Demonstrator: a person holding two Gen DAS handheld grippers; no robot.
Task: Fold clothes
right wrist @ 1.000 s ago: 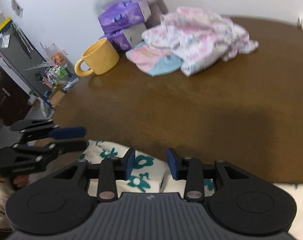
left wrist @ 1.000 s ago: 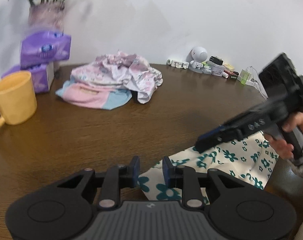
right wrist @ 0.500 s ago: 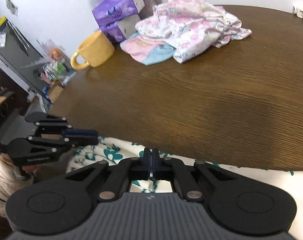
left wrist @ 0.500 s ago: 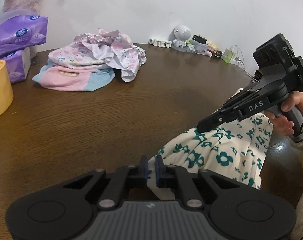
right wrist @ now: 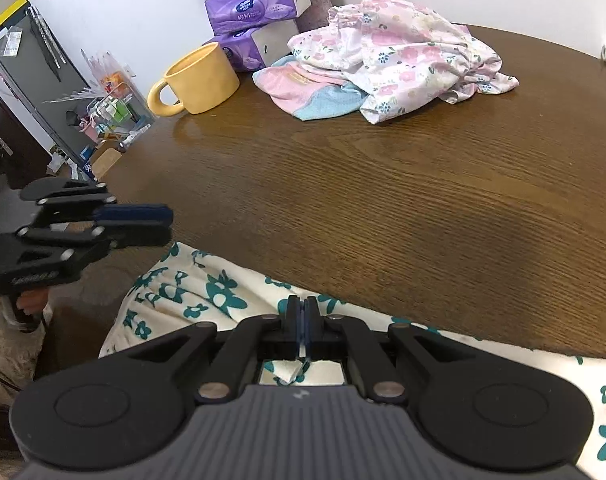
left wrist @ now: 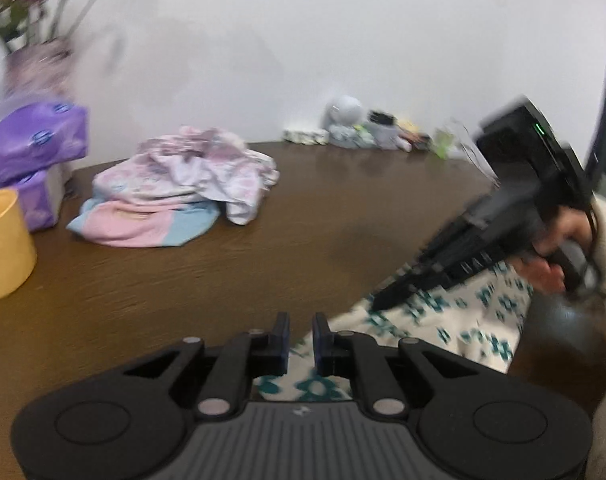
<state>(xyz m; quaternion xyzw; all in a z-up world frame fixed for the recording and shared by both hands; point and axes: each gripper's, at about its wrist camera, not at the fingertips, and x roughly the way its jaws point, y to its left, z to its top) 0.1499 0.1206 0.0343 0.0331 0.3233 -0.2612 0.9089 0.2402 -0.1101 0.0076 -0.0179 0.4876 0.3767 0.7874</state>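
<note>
A cream garment with teal flowers lies over the near edge of the brown round table and partly hangs off it. My left gripper sits at the garment's left end, jaws nearly together, with the gathered hem between its pads. My right gripper is shut on the garment's edge further right; a pinch of cloth shows behind its fingers. A hand holds each gripper's handle.
A pile of pink floral and pink-blue clothes lies at the back of the table. Left of it are a yellow mug, purple tissue packs and a vase. Small trinkets line the wall.
Both grippers were open over the garment's edge a second ago; both have closed on it. The right gripper now points more steeply down, and the left has rolled slightly.
</note>
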